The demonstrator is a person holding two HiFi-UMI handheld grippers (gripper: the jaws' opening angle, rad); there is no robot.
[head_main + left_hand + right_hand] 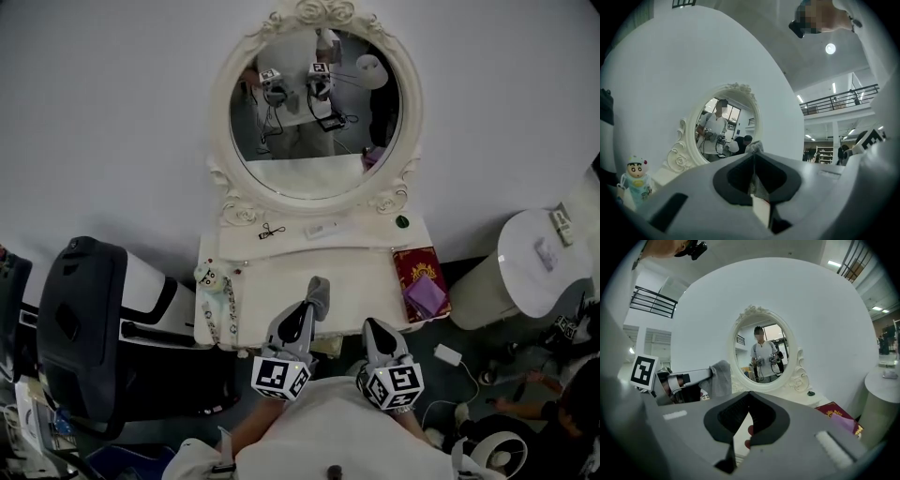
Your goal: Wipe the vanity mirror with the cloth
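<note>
The oval vanity mirror point(317, 112) in its ornate white frame stands at the back of the white vanity table point(272, 281). My left gripper point(312, 306) is held over the table's front and is shut on a grey cloth point(320, 293), which sticks up past its tips. In the left gripper view the cloth point(754, 147) pokes out above the closed jaws point(753, 158), with the mirror point(724, 129) ahead and to the left. My right gripper point(375, 324) is beside it, shut and empty. The right gripper view shows its jaws point(749, 394) together, the mirror point(761, 352) ahead and the cloth point(721, 378) to the left.
A small doll figure point(208, 275) and a bead chain point(228, 309) sit at the table's left edge. A red box point(415, 265) with a purple item point(427, 292) lies at its right. A black clip point(272, 231) and a white bar point(325, 228) lie below the mirror. A black chair point(80, 319) stands left, a white round unit point(544, 267) right.
</note>
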